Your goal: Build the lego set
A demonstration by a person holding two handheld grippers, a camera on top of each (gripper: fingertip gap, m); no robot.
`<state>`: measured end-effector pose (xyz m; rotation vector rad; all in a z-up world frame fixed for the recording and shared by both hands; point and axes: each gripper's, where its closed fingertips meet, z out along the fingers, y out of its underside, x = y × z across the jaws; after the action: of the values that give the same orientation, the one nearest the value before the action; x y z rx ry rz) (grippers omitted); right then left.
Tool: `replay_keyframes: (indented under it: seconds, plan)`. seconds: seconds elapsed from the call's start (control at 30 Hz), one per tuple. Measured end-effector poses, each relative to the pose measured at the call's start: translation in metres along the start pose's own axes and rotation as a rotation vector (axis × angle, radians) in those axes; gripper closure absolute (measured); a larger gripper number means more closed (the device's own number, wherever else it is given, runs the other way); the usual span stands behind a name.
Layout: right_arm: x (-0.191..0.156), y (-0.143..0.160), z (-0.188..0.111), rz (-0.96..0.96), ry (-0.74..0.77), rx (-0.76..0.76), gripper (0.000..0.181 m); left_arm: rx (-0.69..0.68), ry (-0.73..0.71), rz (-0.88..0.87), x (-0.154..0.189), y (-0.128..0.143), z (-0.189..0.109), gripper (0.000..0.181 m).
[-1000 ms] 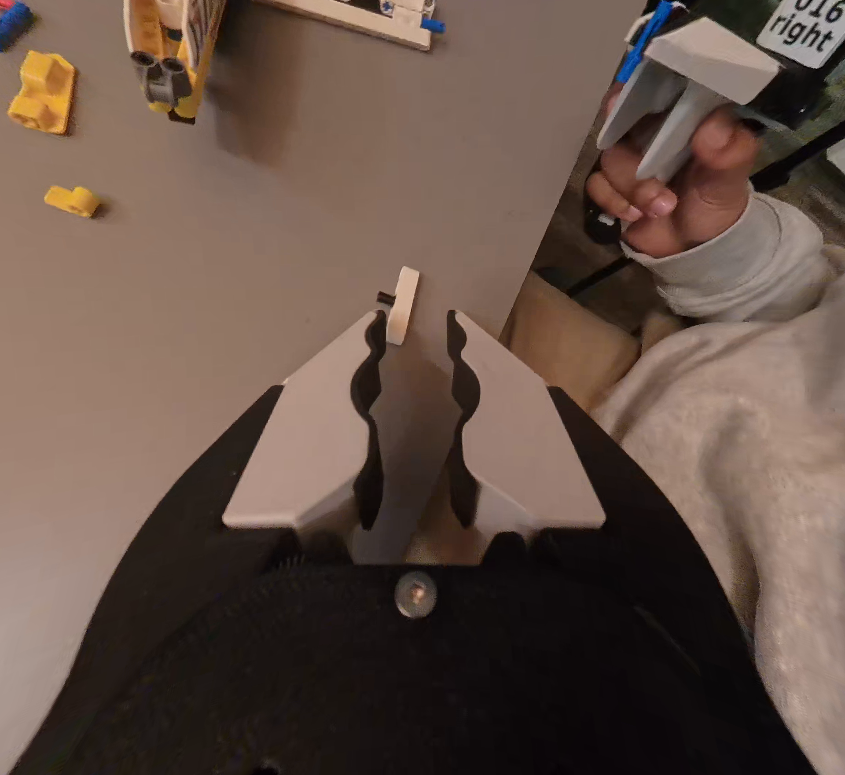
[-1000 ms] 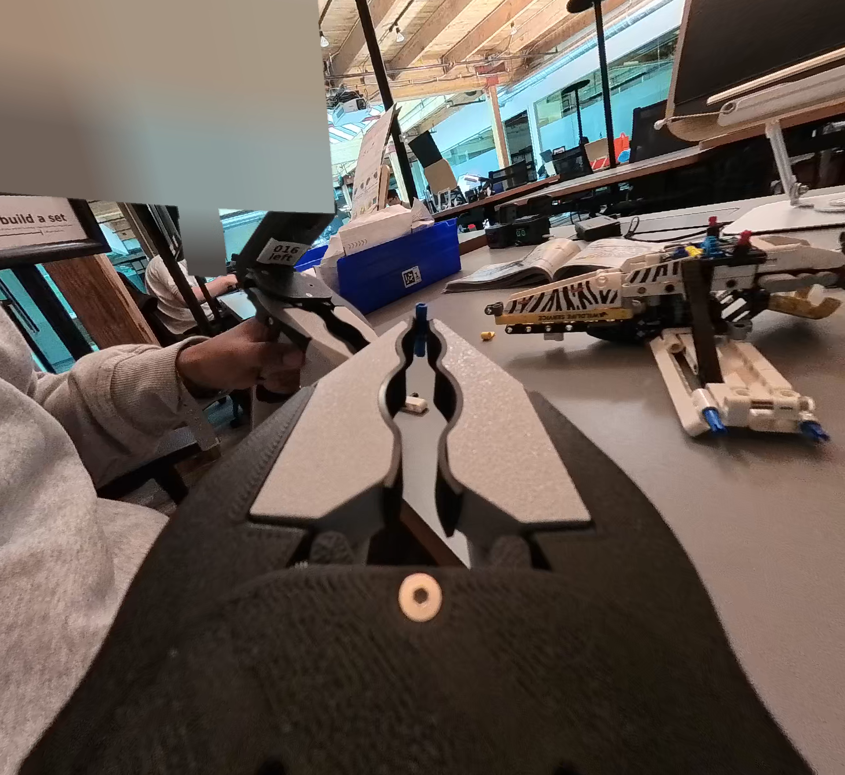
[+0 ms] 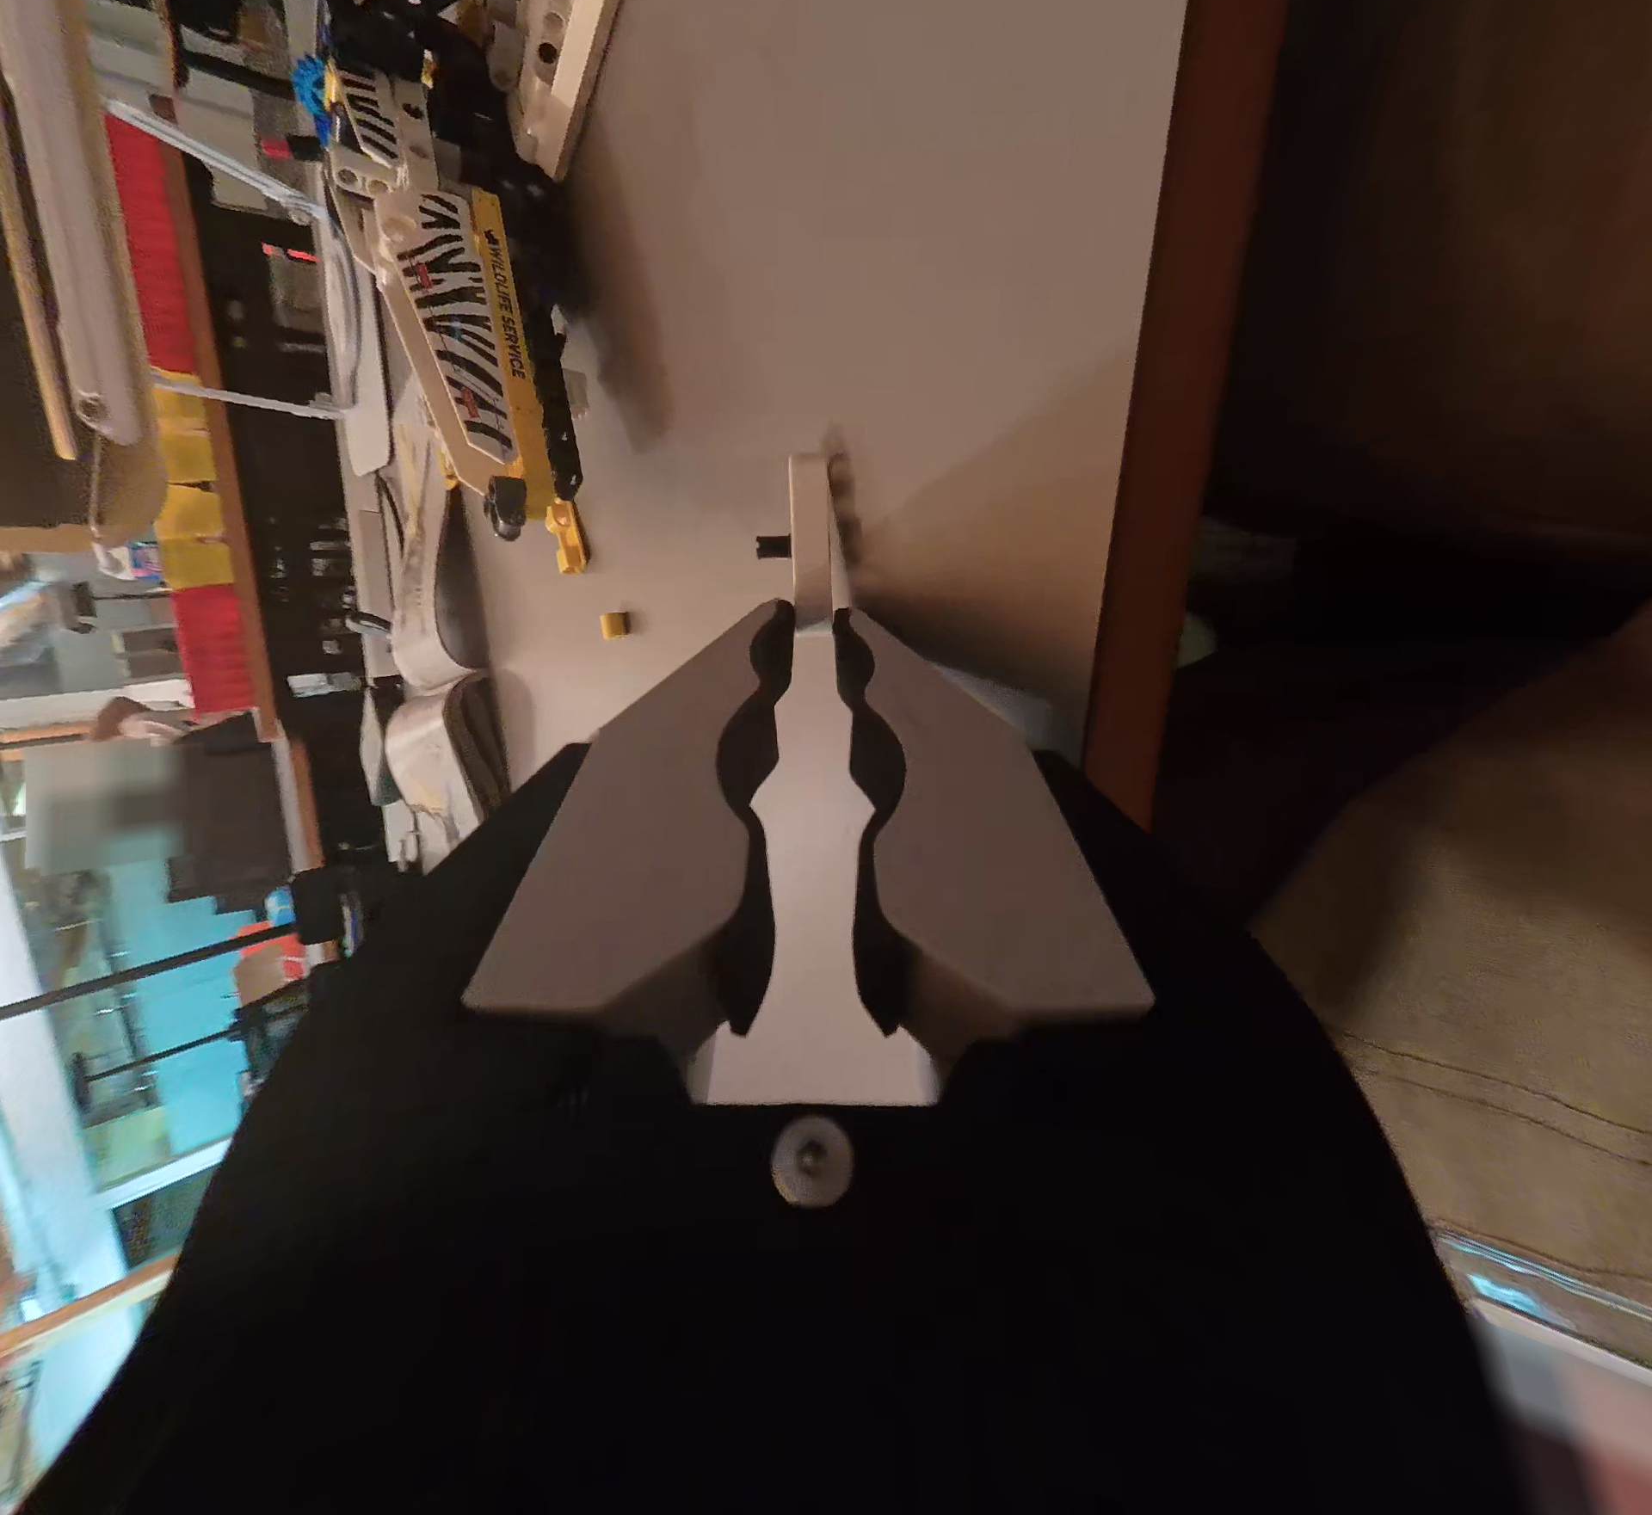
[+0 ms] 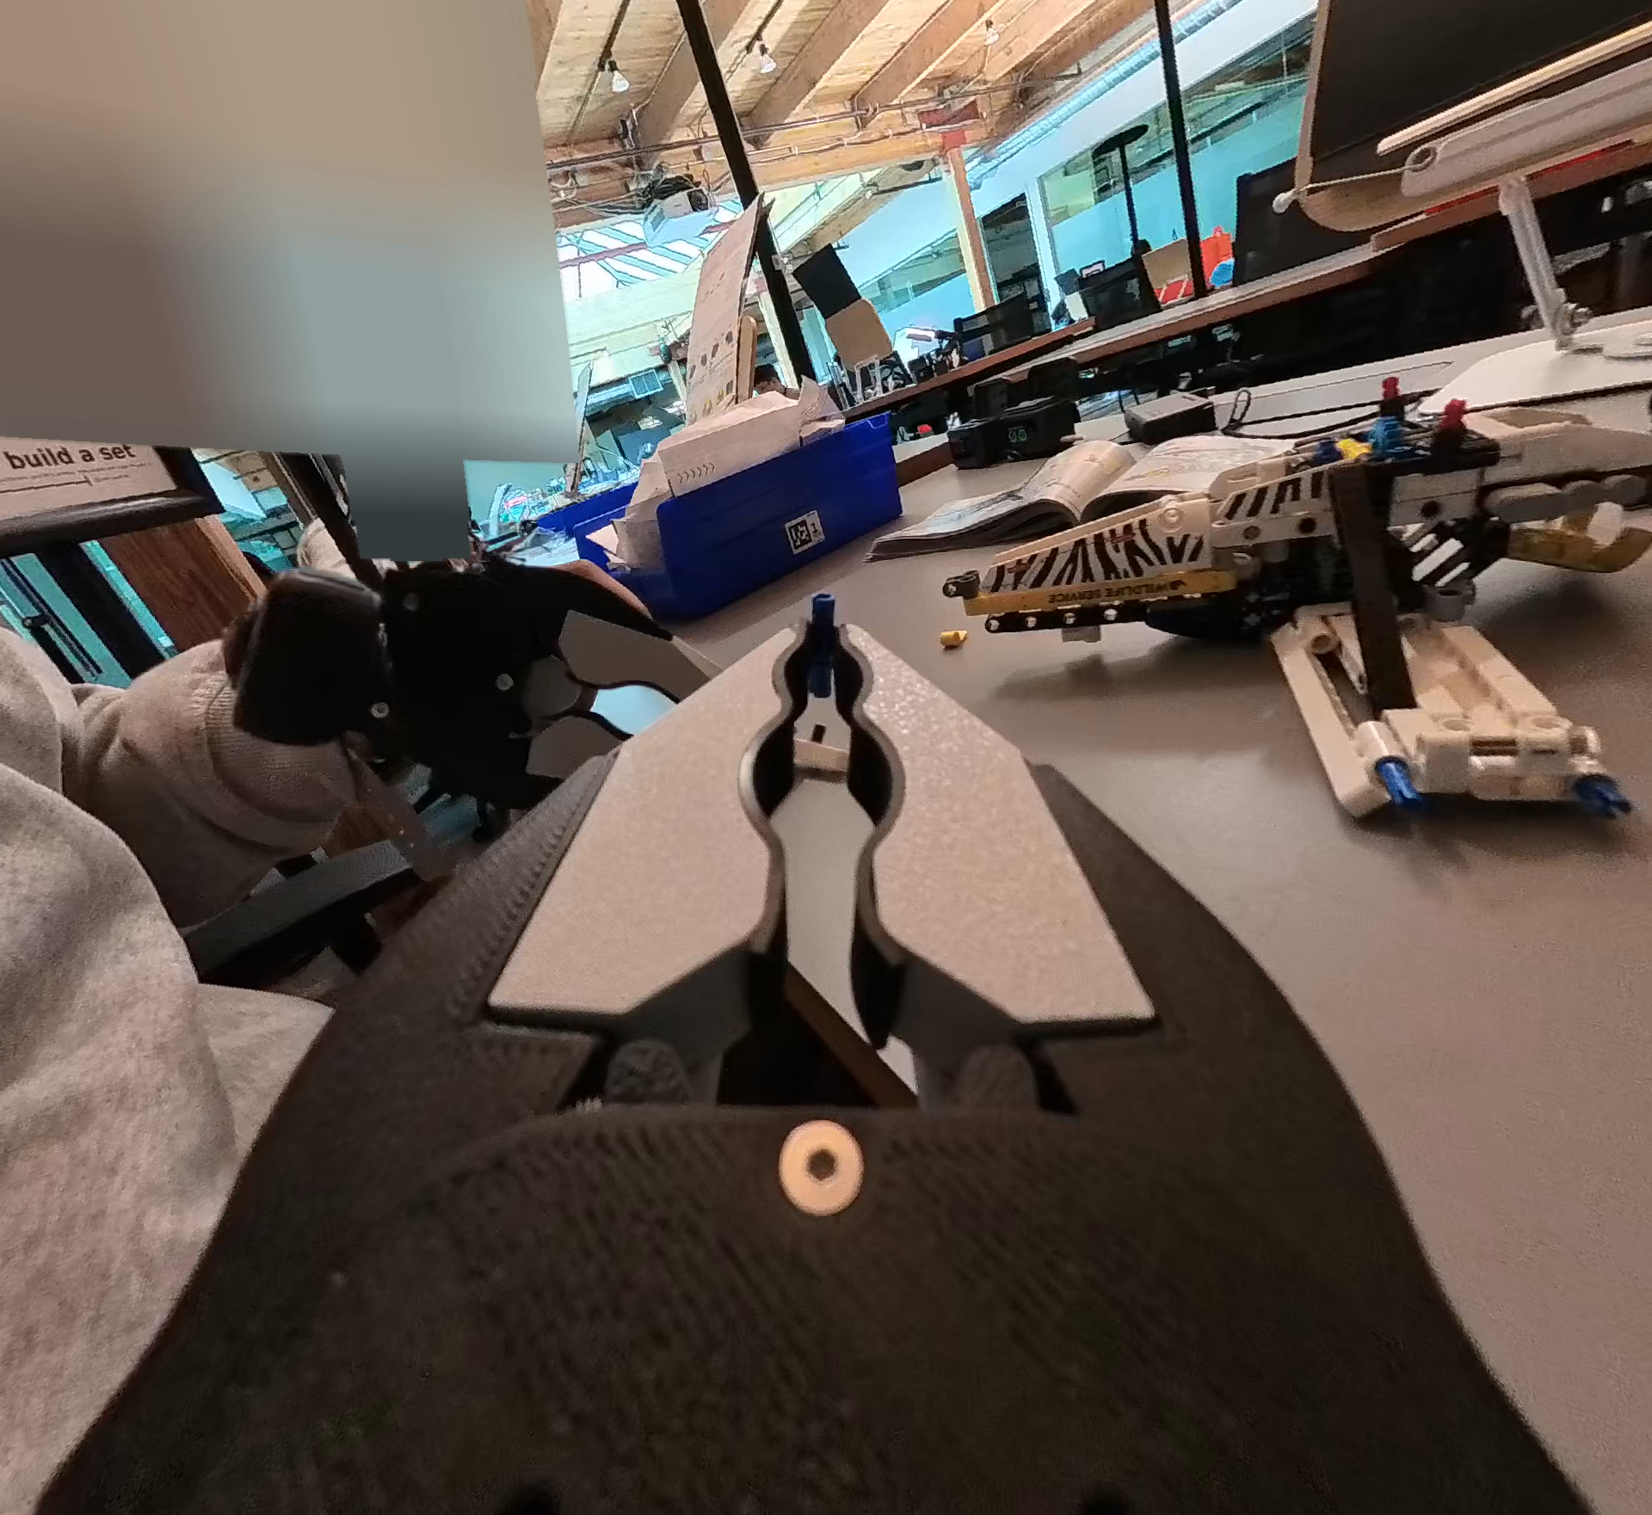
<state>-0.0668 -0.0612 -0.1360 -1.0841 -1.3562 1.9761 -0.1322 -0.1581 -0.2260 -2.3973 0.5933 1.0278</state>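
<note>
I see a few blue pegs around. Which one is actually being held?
The blue pin pinched upright at the tips of the right gripper. The other blue pins stick out of the model's white skid on the table.

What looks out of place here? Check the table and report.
Nothing looks damaged or spilled. A small yellow piece lies loose on the table, apart from the zebra-striped model. The left gripper grips a white piece; the right gripper pinches a blue pin.

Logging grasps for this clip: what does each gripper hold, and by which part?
Left gripper: white beam, pinched at its near end. Right gripper: blue pin, clamped around its lower shaft, top protruding.
</note>
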Motion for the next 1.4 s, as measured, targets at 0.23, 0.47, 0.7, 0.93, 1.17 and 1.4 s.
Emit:
replay_keyframes:
  seconds: [0.23, 0.47, 0.7, 0.93, 1.17, 1.4]
  plan:
    - [0.003, 0.0, -0.002, 0.018, 0.004, 0.003, 0.18, 0.007, 0.043, -0.085, 0.002, 0.0, -0.005, 0.168]
    - [0.004, 0.003, -0.001, 0.035, 0.003, -0.007, 0.18, 0.054, 0.19, -0.436, -0.001, -0.003, -0.008, 0.159]
    - [0.024, 0.039, 0.01, 0.066, 0.134, -0.351, 0.179, 0.147, 0.545, -1.026, -0.004, -0.004, -0.008, 0.146]
    - [0.063, 0.073, 0.021, -0.275, 0.34, -0.814, 0.178, 0.178, 0.481, -0.981, -0.006, -0.004, -0.006, 0.145]
    - [0.072, 0.074, 0.038, -0.319, 0.344, -0.847, 0.157, 0.239, 0.479, -1.008, -0.006, -0.001, -0.019, 0.146]
    - [0.004, 0.069, 0.066, -0.293, -0.027, -0.735, 0.16, 0.325, 0.559, -1.103, -0.005, -0.001, -0.03, 0.147]
